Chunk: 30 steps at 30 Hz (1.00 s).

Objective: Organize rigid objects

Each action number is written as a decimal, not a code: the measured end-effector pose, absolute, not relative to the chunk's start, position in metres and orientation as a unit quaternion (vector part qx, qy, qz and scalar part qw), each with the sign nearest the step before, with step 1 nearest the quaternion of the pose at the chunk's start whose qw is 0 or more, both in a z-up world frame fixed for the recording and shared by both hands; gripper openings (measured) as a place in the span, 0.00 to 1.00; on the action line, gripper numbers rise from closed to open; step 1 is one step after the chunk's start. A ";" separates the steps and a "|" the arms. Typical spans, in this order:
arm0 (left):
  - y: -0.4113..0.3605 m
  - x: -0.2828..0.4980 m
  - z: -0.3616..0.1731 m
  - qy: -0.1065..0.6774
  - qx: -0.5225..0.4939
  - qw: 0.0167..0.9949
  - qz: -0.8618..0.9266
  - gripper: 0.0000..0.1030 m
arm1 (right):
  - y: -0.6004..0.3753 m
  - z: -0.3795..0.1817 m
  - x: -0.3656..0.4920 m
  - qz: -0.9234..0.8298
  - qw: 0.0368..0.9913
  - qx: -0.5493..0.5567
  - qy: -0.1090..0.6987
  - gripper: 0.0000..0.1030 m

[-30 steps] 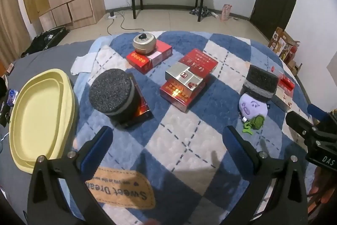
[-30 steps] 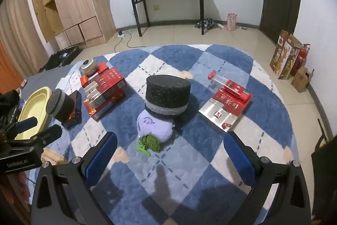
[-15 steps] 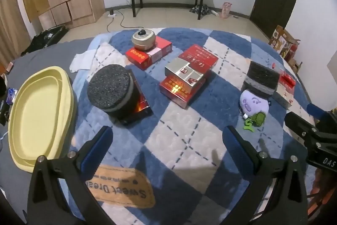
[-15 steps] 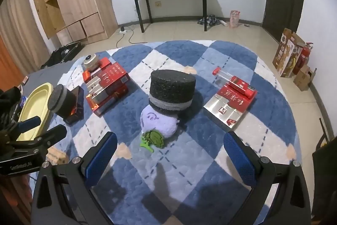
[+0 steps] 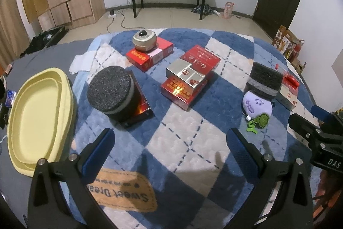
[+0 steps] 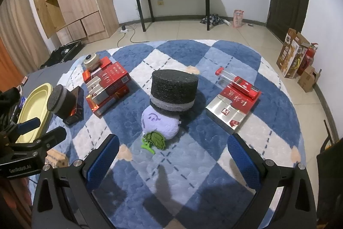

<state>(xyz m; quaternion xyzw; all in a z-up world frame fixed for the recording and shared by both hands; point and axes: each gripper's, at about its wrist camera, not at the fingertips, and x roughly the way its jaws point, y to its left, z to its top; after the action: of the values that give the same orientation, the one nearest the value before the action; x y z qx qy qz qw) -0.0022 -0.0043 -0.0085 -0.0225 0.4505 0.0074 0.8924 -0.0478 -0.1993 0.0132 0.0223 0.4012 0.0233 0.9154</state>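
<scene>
Both grippers are hovering over the blue-and-white checked blanket (image 5: 182,138), jaws spread wide and holding nothing: left gripper (image 5: 170,143) at the bottom of its view, right gripper (image 6: 173,148) likewise. In the left view, a yellow tray (image 5: 32,113) is lying at the left edge, a black foam cylinder (image 5: 111,92) is sitting on a dark box left of centre, stacked red boxes (image 5: 188,81) are sitting at centre, and a round beige jar (image 5: 144,41) is resting on another red box above. In the right view, a second foam cylinder (image 6: 173,92) is sitting at centre, touching a purple plush toy (image 6: 160,121); a silver-red box (image 6: 232,108) is carrying a red tube (image 6: 238,83) at right.
</scene>
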 end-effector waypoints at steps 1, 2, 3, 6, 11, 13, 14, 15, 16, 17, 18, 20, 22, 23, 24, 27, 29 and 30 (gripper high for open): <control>-0.005 -0.002 -0.009 0.450 -0.021 0.893 0.008 1.00 | -0.199 0.013 -0.047 0.023 0.915 0.020 0.402 1.00; -0.005 -0.002 -0.009 0.450 -0.020 0.893 0.009 1.00 | -0.199 0.013 -0.047 0.023 0.915 0.020 0.402 1.00; -0.004 -0.002 -0.009 0.451 -0.020 0.892 0.009 1.00 | -0.199 0.013 -0.047 0.024 0.915 0.020 0.402 1.00; -0.004 -0.002 -0.010 0.454 -0.024 0.891 0.009 1.00 | -0.199 0.013 -0.047 0.023 0.915 0.020 0.403 1.00; -0.003 -0.001 -0.011 0.454 -0.023 0.891 0.009 1.00 | -0.200 0.014 -0.047 0.025 0.914 0.022 0.403 1.00; -0.003 -0.001 -0.012 0.454 -0.024 0.891 0.009 1.00 | -0.200 0.015 -0.047 0.025 0.914 0.022 0.404 1.00; -0.003 -0.001 -0.011 0.454 -0.023 0.891 0.010 1.00 | -0.199 0.015 -0.047 0.025 0.914 0.022 0.404 1.00; -0.003 -0.001 -0.011 0.455 -0.022 0.890 0.010 1.00 | -0.200 0.015 -0.047 0.025 0.914 0.022 0.404 1.00; -0.003 -0.001 -0.012 0.456 -0.022 0.890 0.011 1.00 | -0.200 0.015 -0.047 0.025 0.914 0.022 0.404 1.00; -0.003 -0.001 -0.012 0.456 -0.022 0.890 0.011 1.00 | -0.200 0.015 -0.047 0.025 0.914 0.022 0.404 1.00; -0.003 -0.001 -0.011 0.455 -0.023 0.890 0.011 1.00 | -0.199 0.015 -0.047 0.025 0.914 0.022 0.403 1.00; -0.003 -0.001 -0.011 0.455 -0.022 0.890 0.011 1.00 | -0.200 0.015 -0.047 0.025 0.915 0.022 0.403 1.00; -0.003 -0.001 -0.011 0.456 -0.020 0.890 0.011 1.00 | -0.200 0.015 -0.047 0.025 0.914 0.023 0.403 1.00; -0.003 -0.001 -0.011 0.456 -0.021 0.890 0.012 1.00 | -0.200 0.015 -0.047 0.025 0.914 0.022 0.403 1.00; -0.003 -0.001 -0.011 0.456 -0.022 0.890 0.012 1.00 | -0.200 0.015 -0.047 0.025 0.914 0.022 0.404 1.00; -0.003 -0.001 -0.011 0.456 -0.022 0.889 0.011 1.00 | -0.200 0.015 -0.047 0.025 0.914 0.023 0.404 1.00; -0.003 -0.001 -0.011 0.456 -0.022 0.890 0.012 1.00 | -0.200 0.015 -0.047 0.025 0.914 0.022 0.403 1.00; -0.002 -0.001 -0.011 0.456 -0.023 0.890 0.014 1.00 | -0.200 0.015 -0.047 0.025 0.914 0.022 0.403 1.00</control>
<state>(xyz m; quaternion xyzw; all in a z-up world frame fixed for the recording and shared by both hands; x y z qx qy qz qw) -0.0010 -0.0025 -0.0108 -0.0231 0.4561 0.0135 0.8895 -0.0467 -0.2000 0.0146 0.0218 0.4033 0.0248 0.9145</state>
